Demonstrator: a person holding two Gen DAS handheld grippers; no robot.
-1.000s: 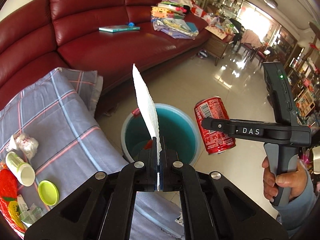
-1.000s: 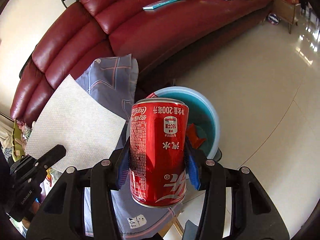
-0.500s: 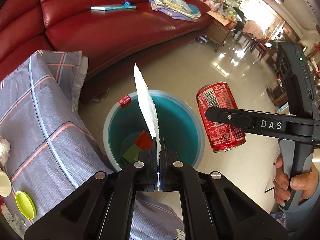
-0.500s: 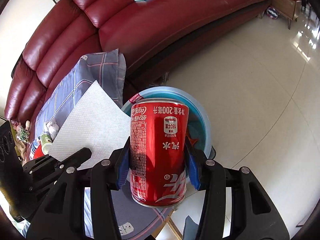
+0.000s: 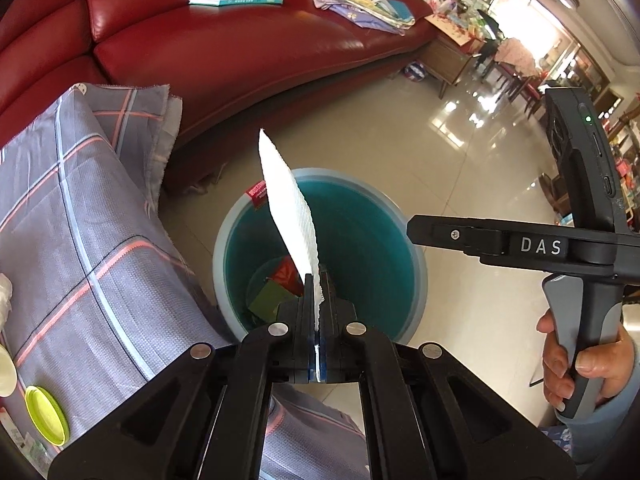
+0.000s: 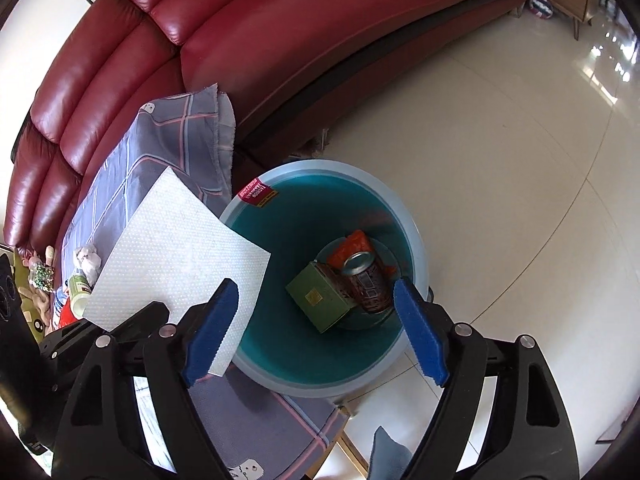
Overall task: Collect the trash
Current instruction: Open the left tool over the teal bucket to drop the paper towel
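A teal bin [image 6: 400,216] stands on the floor beside the cloth-covered table; it also shows in the left wrist view [image 5: 368,216]. A red can [image 6: 366,282] lies at its bottom next to a green box [image 6: 320,298] and an orange wrapper [image 6: 354,242]. My right gripper [image 6: 316,322] is open and empty above the bin. My left gripper [image 5: 318,292] is shut on a white paper towel [image 5: 290,208], held upright over the bin's near rim; the towel also shows in the right wrist view [image 6: 176,256].
A table under grey plaid cloth [image 5: 92,248] holds a green lid [image 5: 46,414], a small bottle [image 6: 78,288] and wrappers. A red leather sofa [image 5: 224,40] stands behind, with a book [image 5: 236,0] and clothes [image 5: 360,4]. Tiled floor [image 6: 520,160] lies to the right.
My right gripper has opened and let go of the red can, which now lies in the bin. My left gripper has moved further over the bin with the towel.
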